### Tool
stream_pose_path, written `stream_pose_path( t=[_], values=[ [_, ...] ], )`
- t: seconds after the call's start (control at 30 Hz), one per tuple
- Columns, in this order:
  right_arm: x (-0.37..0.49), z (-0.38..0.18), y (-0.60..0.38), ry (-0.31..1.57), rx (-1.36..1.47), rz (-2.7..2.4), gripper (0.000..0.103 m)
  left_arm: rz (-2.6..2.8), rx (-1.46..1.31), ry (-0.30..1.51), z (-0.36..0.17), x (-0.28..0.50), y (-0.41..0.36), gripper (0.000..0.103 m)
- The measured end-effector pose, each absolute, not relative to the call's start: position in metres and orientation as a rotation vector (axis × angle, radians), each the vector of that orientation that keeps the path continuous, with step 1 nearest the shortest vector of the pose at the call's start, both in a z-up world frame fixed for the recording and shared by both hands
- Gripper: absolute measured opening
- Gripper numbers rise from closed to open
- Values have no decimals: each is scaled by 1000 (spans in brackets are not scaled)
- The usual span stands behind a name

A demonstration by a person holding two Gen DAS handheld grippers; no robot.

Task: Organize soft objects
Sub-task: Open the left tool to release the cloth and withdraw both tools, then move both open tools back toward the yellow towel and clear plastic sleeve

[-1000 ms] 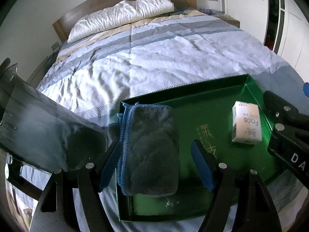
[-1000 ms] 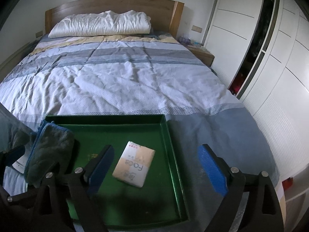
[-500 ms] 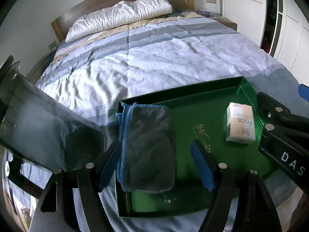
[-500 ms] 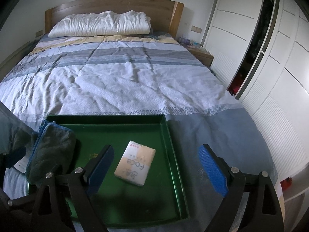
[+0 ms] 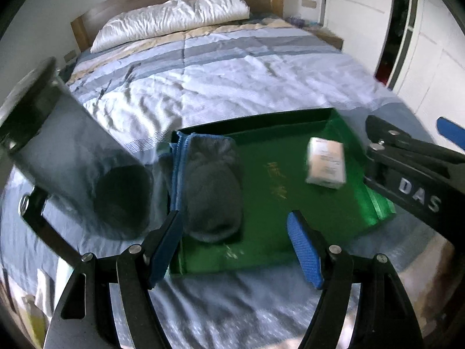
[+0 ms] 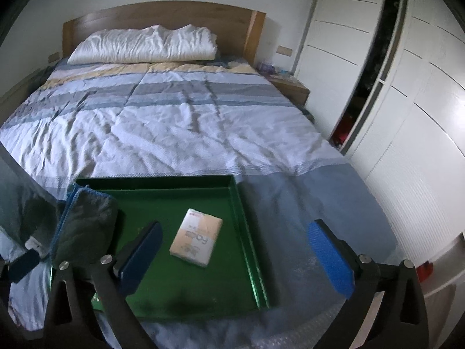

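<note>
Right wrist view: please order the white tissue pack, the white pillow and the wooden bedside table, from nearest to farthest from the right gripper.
1. White tissue pack, in the green tray, just ahead of the right gripper, whose jaws are opening.
2. Wooden bedside table, far right beside the bed.
3. White pillow, against the headboard.

"DAS" on right hand-held gripper (image 5: 418, 197)

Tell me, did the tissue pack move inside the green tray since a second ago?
No. The tissue pack lies in the same right part of the green tray, equally near its right wall; only the cameras shifted.
</note>
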State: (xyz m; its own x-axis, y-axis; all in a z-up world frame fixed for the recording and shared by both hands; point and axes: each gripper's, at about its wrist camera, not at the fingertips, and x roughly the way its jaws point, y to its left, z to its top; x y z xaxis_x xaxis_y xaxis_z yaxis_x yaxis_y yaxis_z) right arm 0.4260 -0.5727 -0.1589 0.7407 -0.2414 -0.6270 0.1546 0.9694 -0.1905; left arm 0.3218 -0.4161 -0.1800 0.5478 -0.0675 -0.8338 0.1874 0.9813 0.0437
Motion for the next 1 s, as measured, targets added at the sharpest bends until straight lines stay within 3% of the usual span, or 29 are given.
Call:
stream_pose_path(
  t=[0.53,0.73,1.0],
  values=[
    [304,-109,-554,620,-60,-256,103,-271,43,935,-114,232,-362,69],
    [262,-96,-520,623,-36,-264,103,-274,30,918,-94,211,-306,80],
    [215,-91,-436,624,-60,-201,103,-178,93,903,-85,195,-212,81]
  ],
)
